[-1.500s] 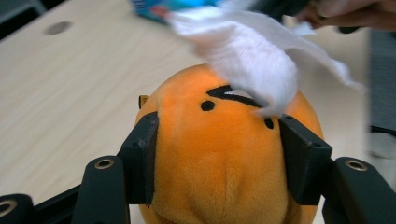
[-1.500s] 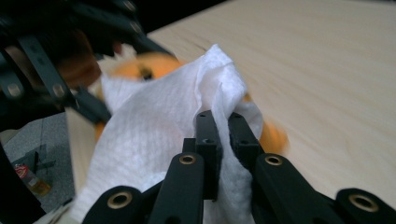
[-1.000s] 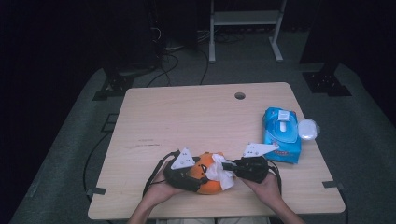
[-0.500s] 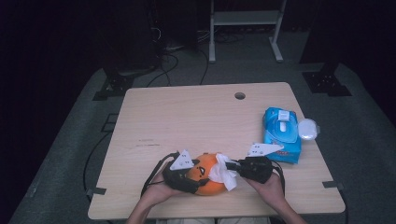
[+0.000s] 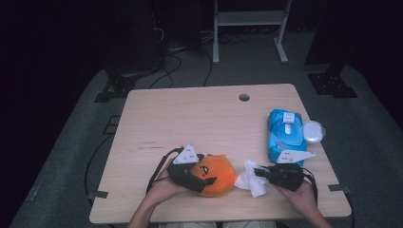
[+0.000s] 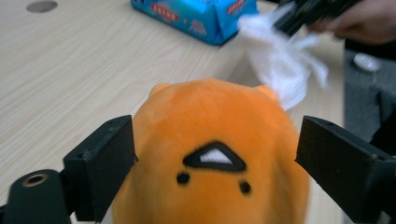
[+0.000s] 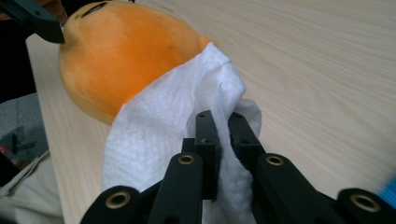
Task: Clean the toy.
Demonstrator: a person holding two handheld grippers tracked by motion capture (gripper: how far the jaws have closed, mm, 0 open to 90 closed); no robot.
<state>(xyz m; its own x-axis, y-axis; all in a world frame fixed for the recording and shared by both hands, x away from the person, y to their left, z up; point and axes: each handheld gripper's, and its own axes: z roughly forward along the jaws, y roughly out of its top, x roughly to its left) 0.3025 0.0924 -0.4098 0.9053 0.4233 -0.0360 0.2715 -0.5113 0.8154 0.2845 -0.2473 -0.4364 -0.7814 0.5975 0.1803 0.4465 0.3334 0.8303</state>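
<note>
An orange plush toy (image 5: 219,176) with a stitched face lies near the table's front edge. My left gripper (image 5: 198,179) is shut on it, and its two black jaws press the sides of the plush (image 6: 210,140) in the left gripper view. Just right of the toy, my right gripper (image 5: 260,172) is shut on a crumpled white wipe (image 5: 249,181). In the right gripper view the jaws pinch the wipe (image 7: 159,126) at its fold, and the wipe's edge lies against the plush (image 7: 116,51).
A blue pack of wipes (image 5: 284,135) with its lid flipped up lies at the right side of the wooden table (image 5: 199,118). A round white cap (image 5: 313,131) sits beside it at the table's edge. A cable hole (image 5: 244,97) is near the far edge.
My right gripper has pulled the wipe to the right, from on top of the plush to beside it. The left gripper and the plush have stayed put.
</note>
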